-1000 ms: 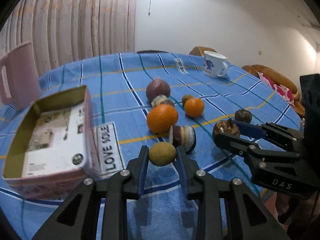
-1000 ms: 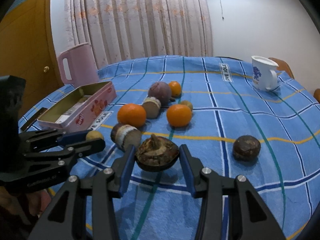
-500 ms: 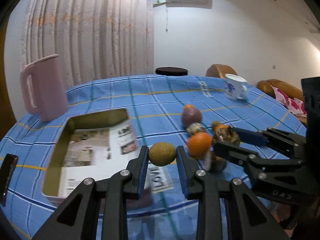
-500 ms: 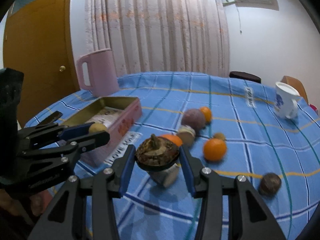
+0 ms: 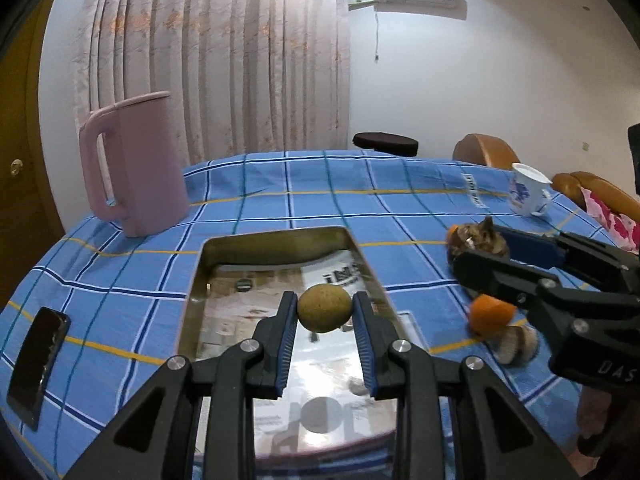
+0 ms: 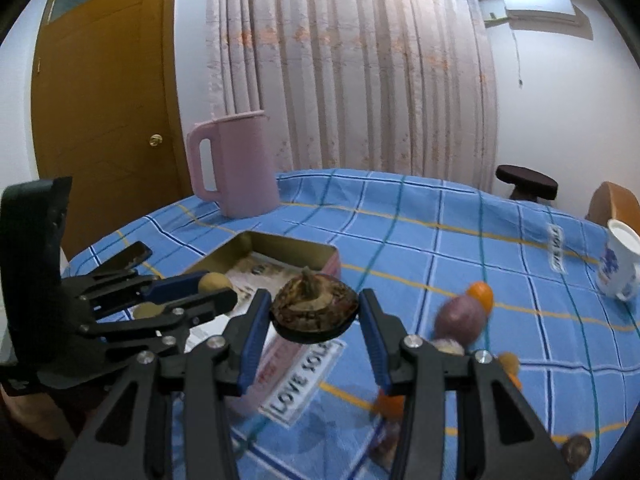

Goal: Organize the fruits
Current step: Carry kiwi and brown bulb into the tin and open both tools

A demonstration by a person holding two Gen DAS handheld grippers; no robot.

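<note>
My left gripper (image 5: 325,312) is shut on a small round tan fruit (image 5: 324,308), held above the open metal tin (image 5: 276,240). My right gripper (image 6: 314,314) is shut on a flat dark brown fruit with a stem (image 6: 314,312), hanging just right of the tin (image 6: 296,246), near its pink wall. In the right wrist view the left gripper (image 6: 216,290) shows at left with the tan fruit (image 6: 215,282) over the tin. In the left wrist view the right gripper (image 5: 480,248) holds the brown fruit (image 5: 478,238) at right. An orange (image 5: 490,314), a purple fruit (image 6: 460,320) and other fruits lie on the cloth.
A pink jug (image 5: 134,168) stands behind the tin on the blue checked tablecloth (image 5: 320,192). A dark phone (image 5: 38,364) lies at the left edge. A white mug (image 5: 526,194) stands far right. A stool (image 6: 526,182) and a wooden door (image 6: 104,112) lie beyond the table.
Both grippers have moved left with their fruits, away from the fruit group. The left one now hangs over the open tin; the right one has come up beside the tin.
</note>
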